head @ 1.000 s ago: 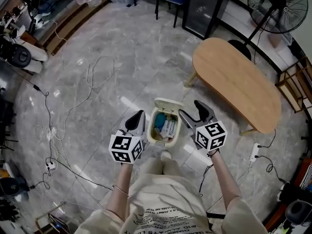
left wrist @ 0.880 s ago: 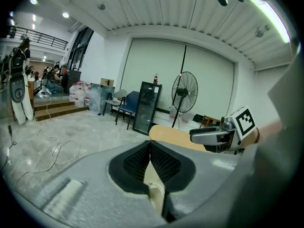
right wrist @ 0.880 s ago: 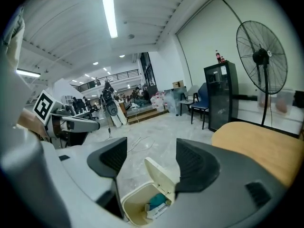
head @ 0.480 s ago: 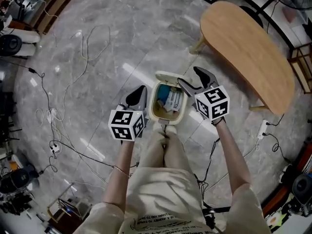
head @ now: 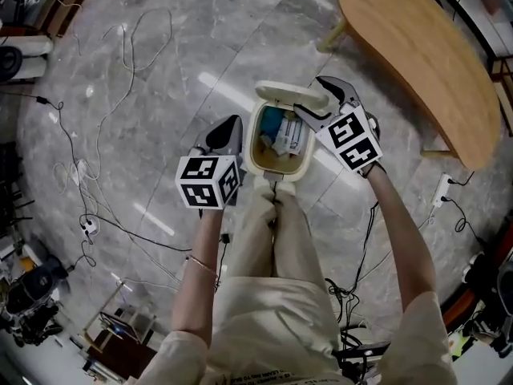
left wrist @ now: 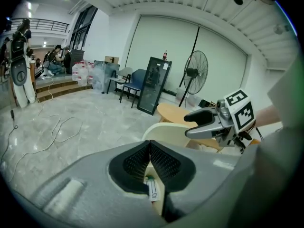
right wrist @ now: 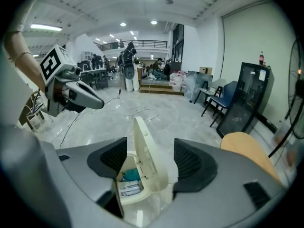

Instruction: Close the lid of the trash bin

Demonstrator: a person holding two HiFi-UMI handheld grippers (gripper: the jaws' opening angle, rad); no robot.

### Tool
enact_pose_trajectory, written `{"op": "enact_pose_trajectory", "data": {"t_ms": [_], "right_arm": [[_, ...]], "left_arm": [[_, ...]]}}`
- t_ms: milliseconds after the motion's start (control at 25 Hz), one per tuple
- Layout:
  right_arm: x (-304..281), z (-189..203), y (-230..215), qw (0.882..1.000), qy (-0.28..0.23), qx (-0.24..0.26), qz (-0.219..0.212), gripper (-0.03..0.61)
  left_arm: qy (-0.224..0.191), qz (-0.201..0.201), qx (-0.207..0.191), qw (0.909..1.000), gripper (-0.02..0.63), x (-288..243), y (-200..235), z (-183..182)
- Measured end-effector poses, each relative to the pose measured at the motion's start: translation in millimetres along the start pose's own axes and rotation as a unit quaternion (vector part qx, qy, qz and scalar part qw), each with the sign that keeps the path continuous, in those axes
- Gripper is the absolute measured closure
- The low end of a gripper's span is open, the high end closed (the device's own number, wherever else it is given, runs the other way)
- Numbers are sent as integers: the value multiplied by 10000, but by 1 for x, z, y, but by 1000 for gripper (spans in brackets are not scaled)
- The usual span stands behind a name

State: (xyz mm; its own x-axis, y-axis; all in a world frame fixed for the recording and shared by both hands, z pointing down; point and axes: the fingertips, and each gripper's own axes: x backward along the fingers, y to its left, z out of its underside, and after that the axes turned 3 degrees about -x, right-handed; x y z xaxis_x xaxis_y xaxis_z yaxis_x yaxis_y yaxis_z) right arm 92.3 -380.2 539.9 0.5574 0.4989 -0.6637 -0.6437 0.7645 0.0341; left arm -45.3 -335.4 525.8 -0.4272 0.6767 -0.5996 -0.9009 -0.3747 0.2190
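Left gripper (head: 228,128): jaws pressing shut, hanging just beside the left wall of the trash bin (head: 254,149).
Trash bin: sitting open on the floor (head: 160,95) by the person's feet.
Right gripper (head: 314,96): jaws gaping, straddling the right end of the lid (head: 284,95).
Lid: standing upright along the bin's far rim, long axis running left-right.

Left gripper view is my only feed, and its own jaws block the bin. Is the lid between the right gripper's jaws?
Observer: Yes. In the right gripper view the lid stands upright between the jaws of the right gripper, which are apart and not closed on it.
Operator: Is the bin empty?
Observer: No. The head view looks into the bin: a teal item and white packets lie inside.
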Motion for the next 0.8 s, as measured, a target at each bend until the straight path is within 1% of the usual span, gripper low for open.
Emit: {"op": "enact_pose_trajectory", "data": {"t_ms": [280,560,800], "right_arm": [[-12,11,7,9985,257,476,-36,272],[-15,20,14,9973,237,698,59,272],[-13,21,18,9954,251,911,127,272]], "left_arm": [[92,-34,133,9999,591,3,2,24],[93,-62,190,9998,591,8,-3,44],[23,-101,274,9996,591,14,-12,53]]}}
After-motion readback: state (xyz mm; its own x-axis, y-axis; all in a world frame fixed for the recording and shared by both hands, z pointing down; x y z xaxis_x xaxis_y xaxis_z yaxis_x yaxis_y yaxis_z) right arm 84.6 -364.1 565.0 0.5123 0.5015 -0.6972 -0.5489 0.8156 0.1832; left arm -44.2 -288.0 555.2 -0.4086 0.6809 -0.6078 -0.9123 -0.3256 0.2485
